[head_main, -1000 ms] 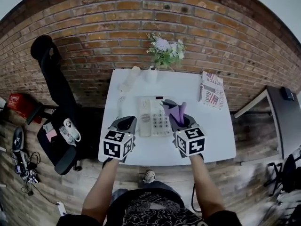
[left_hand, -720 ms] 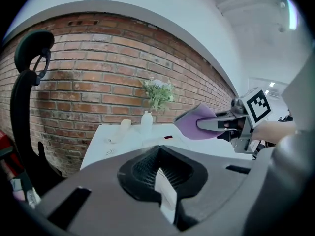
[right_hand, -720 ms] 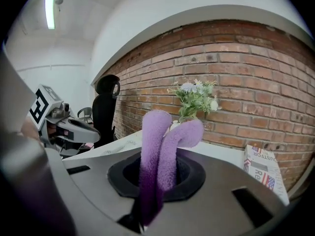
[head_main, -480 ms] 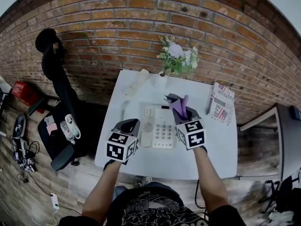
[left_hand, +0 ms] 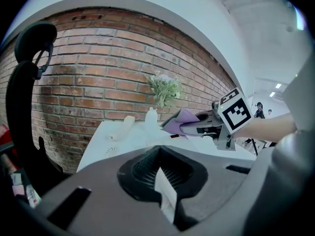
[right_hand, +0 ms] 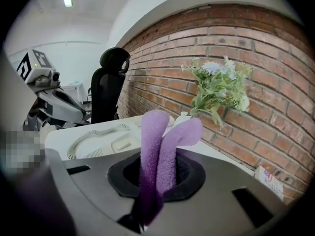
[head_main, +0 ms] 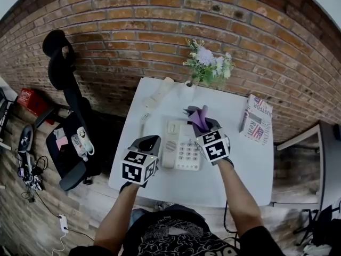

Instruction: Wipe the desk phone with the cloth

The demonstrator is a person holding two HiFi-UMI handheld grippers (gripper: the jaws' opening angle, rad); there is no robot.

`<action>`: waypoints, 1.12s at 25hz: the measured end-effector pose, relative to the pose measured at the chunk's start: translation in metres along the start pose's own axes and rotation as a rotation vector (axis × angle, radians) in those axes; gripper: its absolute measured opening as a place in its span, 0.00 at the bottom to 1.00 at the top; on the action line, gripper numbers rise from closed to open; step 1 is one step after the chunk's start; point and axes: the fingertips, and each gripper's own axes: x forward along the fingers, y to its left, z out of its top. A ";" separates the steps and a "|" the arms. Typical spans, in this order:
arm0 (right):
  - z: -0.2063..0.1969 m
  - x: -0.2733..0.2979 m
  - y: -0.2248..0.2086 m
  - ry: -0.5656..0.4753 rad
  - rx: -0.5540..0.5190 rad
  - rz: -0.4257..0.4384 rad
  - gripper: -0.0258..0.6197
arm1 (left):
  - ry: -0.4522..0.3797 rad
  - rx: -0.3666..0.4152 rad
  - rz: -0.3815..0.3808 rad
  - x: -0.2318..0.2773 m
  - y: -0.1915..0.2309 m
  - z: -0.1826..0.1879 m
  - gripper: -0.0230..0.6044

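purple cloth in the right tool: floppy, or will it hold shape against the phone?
Probably soft but not limp: the cloth stands up in two thick folds past the right tool instead of drooping. It looks plush, so it is likely light, grippy and apt to compress against the desk phone.

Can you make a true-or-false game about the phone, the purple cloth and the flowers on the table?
The right tongs grip a fuzzy purple cloth. True.
The white phone handset rests on the white desk phone. False: it lies on the white table near the brick wall.
The left tongs hold the cloth too. False: they hold nothing.
The vase of flowers stands at the table's wall edge. True.
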 end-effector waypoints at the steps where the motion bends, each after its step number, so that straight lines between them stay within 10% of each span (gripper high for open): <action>1: -0.002 0.003 0.004 0.007 0.003 0.015 0.11 | 0.002 0.001 0.000 0.000 -0.001 0.000 0.05; 28: -0.032 -0.009 0.060 0.052 0.120 0.117 0.11 | 0.053 0.022 -0.027 -0.025 -0.010 -0.015 0.05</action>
